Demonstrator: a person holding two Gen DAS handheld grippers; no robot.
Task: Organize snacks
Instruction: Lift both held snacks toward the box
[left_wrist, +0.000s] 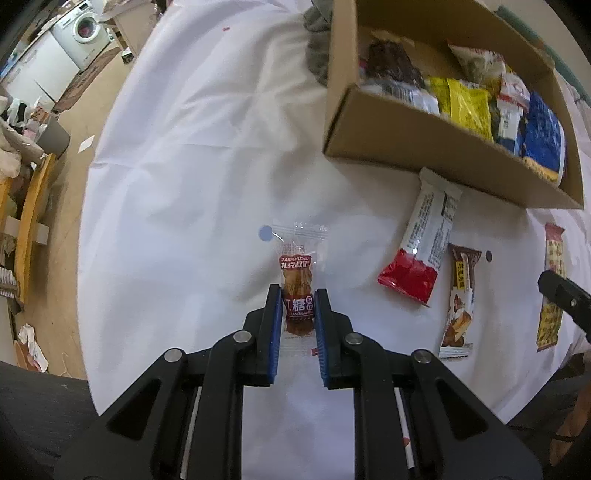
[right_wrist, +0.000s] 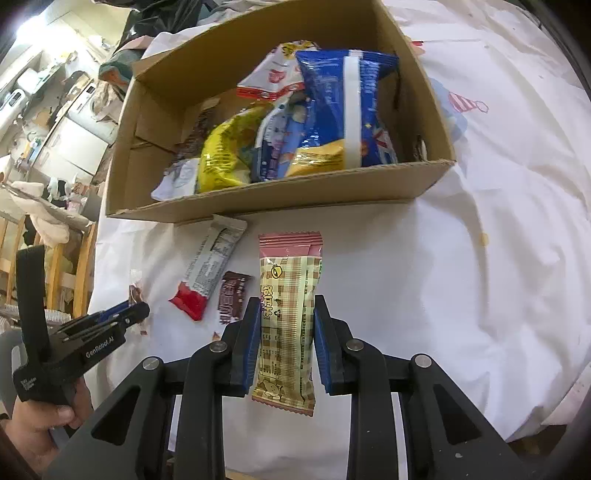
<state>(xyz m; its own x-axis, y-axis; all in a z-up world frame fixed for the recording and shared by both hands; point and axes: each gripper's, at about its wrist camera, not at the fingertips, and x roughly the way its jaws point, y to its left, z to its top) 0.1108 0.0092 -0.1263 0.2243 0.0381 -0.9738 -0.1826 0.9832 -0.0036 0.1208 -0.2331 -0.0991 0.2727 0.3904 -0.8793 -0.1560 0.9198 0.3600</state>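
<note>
My left gripper (left_wrist: 297, 291) is shut on a small clear packet with a red-brown snack (left_wrist: 298, 280), which lies on the white tablecloth. My right gripper (right_wrist: 283, 301) is shut on a long yellow checked snack bar with pink ends (right_wrist: 287, 317). A cardboard box (right_wrist: 280, 197) holding several snack bags stands just beyond it; the box also shows in the left wrist view (left_wrist: 436, 147). A white and red bar (left_wrist: 424, 243) and a brown bar (left_wrist: 460, 302) lie between the two grippers.
The white tablecloth (left_wrist: 192, 147) covers a round table. The left gripper and the hand holding it show at the left of the right wrist view (right_wrist: 122, 314). Chairs, a washing machine (left_wrist: 85, 33) and floor clutter lie beyond the table's left edge.
</note>
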